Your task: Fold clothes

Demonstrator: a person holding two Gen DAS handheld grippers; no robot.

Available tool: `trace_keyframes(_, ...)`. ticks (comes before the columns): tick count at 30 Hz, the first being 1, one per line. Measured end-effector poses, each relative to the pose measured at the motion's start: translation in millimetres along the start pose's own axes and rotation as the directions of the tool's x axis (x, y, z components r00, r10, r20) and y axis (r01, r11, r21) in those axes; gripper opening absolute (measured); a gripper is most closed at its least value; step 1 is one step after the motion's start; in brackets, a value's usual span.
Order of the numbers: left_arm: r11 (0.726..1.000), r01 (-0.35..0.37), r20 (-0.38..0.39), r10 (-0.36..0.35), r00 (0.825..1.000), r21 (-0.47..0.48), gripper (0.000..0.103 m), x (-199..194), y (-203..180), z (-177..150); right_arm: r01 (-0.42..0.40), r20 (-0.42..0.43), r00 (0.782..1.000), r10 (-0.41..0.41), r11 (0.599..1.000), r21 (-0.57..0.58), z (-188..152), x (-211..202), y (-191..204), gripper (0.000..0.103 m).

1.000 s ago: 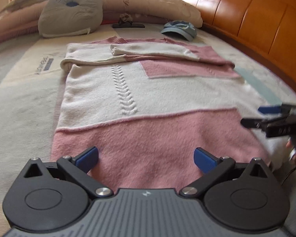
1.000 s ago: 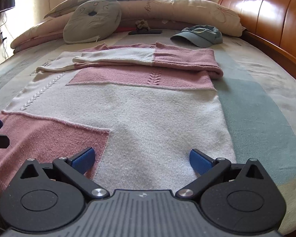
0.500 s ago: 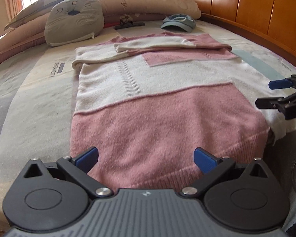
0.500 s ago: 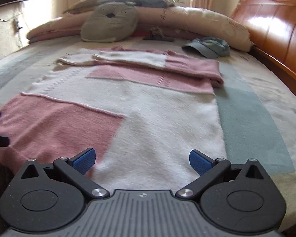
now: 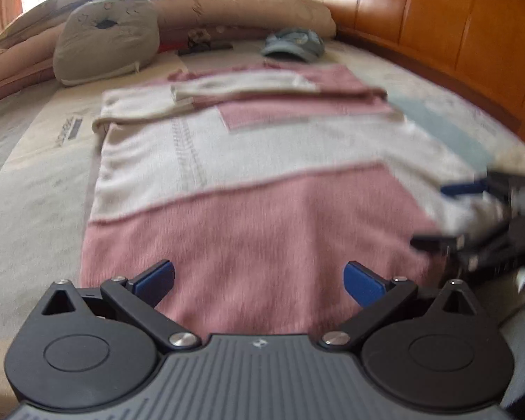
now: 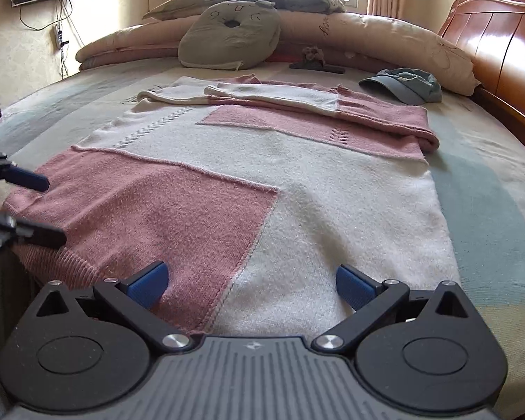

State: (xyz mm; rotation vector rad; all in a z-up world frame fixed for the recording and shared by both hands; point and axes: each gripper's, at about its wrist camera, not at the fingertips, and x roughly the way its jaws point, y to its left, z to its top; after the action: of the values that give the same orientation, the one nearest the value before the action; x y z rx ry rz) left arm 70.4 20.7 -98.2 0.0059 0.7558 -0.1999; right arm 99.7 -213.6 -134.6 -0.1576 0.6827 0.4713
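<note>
Right wrist view: pink-and-cream knit sweater (image 6: pixel 248 175) lies flat on the bed (image 6: pixel 490 210), sleeves already folded across its far end near the denim cap (image 6: pixel 404 84). Right gripper (image 6: pixel 250 281) is spread wide and empty above the hem's cream corner. Left gripper (image 5: pixel 259 276) is likewise wide open, holding nothing, above the hem's pink corner. Recommendation: pinch both hem corners evenly, lift level, and carry toward the folded sleeves without dragging.

Fuzzy pink-and-cream knitted sweater (image 6: pixel 227 189) with ribbed hem, glossy varnished wooden headboard (image 6: pixel 500 45), matt woven bed cover (image 6: pixel 490 196), soft grey cloth cushion (image 6: pixel 227 35), faded denim cap (image 6: pixel 406 84), matt black plastic right hand-held gripper (image 6: pixel 250 281) with shiny metal pivots
</note>
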Motion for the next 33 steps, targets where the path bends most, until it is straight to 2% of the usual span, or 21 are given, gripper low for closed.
trace_keyframes(2, 0.997, 0.068, 0.026, -0.067, 0.997, -0.044, 0.102, 1.6, -2.3, 12.0, 0.005, 0.000, 1.000, -0.005, 1.000, 0.005, 0.6, 0.8, 0.9, 0.103)
trace_keyframes(4, 0.981, 0.182, 0.037, -0.179, 0.983, -0.069, 0.102, 6.0, -8.6, 18.0, 0.005, 0.003, 1.000, -0.005, 1.000, 0.007, 0.1, 0.8, 0.7, 0.103)
trace_keyframes(6, 0.965, 0.251, 0.022, -0.250, 0.968, -0.076, 0.102, 14.2, -18.1, 19.6, 0.004, 0.008, 1.000, -0.004, 1.000, 0.007, -1.0, 0.5, 0.3, 0.103)
trace_keyframes(7, 0.960, 0.270, 0.012, -0.270, 0.963, -0.076, 0.102, 18.5, -22.5, 19.1, 0.003, 0.009, 1.000, -0.003, 1.000, 0.007, -1.2, 0.4, 0.0, 0.103)
trace_keyframes(13, 0.956, 0.281, -0.048, -0.286, 0.957, -0.079, 0.102, 32.7, -30.9, -0.5, -0.002, 0.013, 1.000, 0.002, 1.000, 0.006, -2.4, 0.3, -2.3, 0.103)
trace_keyframes(17, 0.962, 0.271, -0.087, -0.274, 0.958, -0.041, 0.102, 17.5, -32.8, -4.8, -0.008, 0.014, 1.000, 0.008, 1.000, 0.003, -2.1, 0.8, -3.1, 0.103)
trace_keyframes(19, 0.966, 0.257, -0.082, -0.258, 0.963, -0.019, 0.102, 9.4, -31.0, -4.0, -0.006, 0.013, 1.000, 0.006, 1.000, -0.010, 4.5, 1.3, -0.9, 0.103)
trace_keyframes(21, 0.975, 0.223, -0.044, -0.223, 0.974, 0.006, 0.102, 2.9, -26.7, 1.1, -0.004, 0.012, 1.000, 0.004, 1.000, -0.024, 11.9, 1.7, 1.8, 0.103)
trace_keyframes(23, 0.983, 0.184, -0.022, -0.184, 0.983, -0.010, 0.102, 3.8, -19.0, 7.2, -0.002, 0.012, 1.000, 0.002, 0.999, -0.039, 19.4, 2.2, 4.5, 0.103)
trace_keyframes(28, 0.996, 0.019, -0.069, -0.025, 0.997, -0.084, 0.102, 21.0, -2.6, 3.6, 0.007, -0.017, 1.000, -0.008, 0.998, -0.060, 34.3, 11.3, 10.0, 0.103)
trace_keyframes(30, 0.998, -0.016, -0.074, 0.011, 0.997, -0.063, 0.102, 20.1, -2.5, -5.5, 0.012, -0.071, 0.997, -0.015, 0.999, -0.041, 31.5, 21.8, 10.0, 0.103)
trace_keyframes(33, 0.999, -0.043, -0.074, 0.044, 0.996, 0.013, 0.102, 14.0, -7.8, -17.4, 0.010, -0.054, 0.998, -0.010, 1.000, 0.005, 21.1, 19.9, 7.0, 0.103)
